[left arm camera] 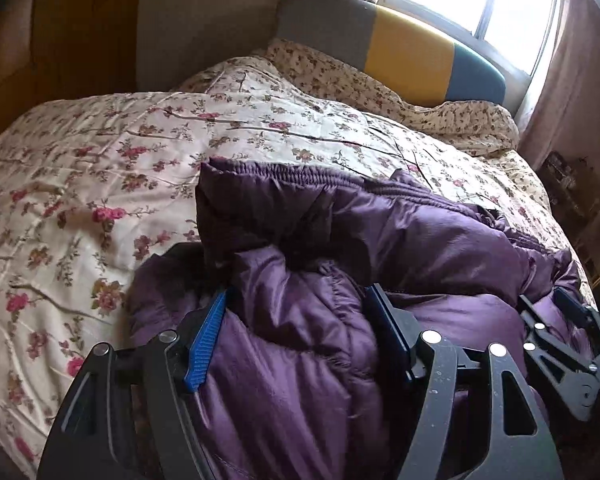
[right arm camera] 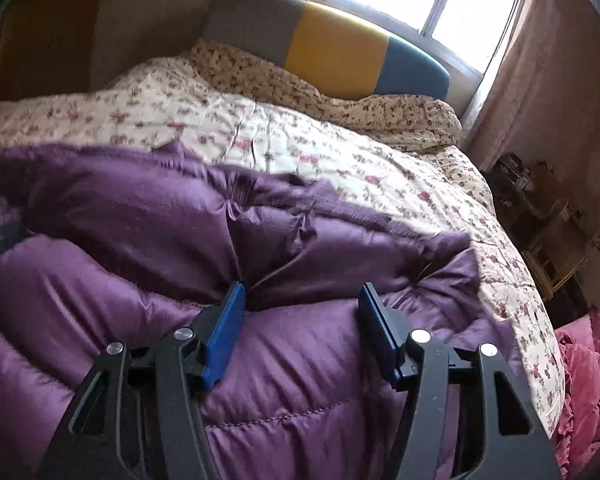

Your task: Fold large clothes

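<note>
A bed (left arm camera: 80,184) under a cream floral quilt fills both views, its grey, yellow and teal padded headboard (left arm camera: 404,56) at twelve o'clock below the window. The puffy purple quilted down jacket (right arm camera: 148,216) lies bunched on the near part of the bed, from about five to eight o'clock, its ribbed elastic hem (left arm camera: 284,174) turned up toward the headboard. A pink ruffled cloth (right arm camera: 588,384) hangs at four o'clock. The left gripper (left arm camera: 296,312) and the right gripper (right arm camera: 300,308) both rest on the jacket with jaws spread wide, gripping nothing. The step looks like flattening: I would press the padding down, pinch one layer only, and draw outward evenly so trapped air escapes before folding.
</note>
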The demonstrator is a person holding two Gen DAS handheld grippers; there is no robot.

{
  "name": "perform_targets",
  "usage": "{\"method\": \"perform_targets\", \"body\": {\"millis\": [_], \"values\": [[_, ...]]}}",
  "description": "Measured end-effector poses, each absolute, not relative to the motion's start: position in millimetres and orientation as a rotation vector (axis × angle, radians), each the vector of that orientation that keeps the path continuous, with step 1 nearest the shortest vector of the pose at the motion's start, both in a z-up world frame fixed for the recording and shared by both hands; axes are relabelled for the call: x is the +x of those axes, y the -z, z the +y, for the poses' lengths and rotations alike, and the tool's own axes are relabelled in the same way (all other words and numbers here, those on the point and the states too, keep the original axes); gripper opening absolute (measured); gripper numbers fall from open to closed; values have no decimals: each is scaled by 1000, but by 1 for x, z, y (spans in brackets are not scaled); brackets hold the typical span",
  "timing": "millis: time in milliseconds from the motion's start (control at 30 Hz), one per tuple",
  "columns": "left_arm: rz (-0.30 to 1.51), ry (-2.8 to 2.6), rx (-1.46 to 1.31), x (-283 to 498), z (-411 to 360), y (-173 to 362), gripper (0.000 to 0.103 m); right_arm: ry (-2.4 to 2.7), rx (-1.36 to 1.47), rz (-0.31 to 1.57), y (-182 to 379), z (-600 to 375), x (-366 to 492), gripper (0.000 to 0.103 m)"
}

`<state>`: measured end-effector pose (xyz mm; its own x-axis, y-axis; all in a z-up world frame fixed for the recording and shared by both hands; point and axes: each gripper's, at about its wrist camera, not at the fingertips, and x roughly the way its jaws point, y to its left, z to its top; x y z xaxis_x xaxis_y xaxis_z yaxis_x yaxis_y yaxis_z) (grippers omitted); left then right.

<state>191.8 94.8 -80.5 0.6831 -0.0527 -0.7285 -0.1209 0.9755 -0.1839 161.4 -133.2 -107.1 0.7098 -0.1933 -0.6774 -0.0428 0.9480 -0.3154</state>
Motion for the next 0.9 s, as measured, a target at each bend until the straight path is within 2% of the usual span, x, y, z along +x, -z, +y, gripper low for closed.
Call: {"method": "perform_targets", "body": {"millis": [300,900], "values": [[820,-36,-227,194,91,89,69,119,-379,789,136,-123,174,58],[775,-58,-182,124,120,40,73,111,-356,786,133,-127,172,59]]}}
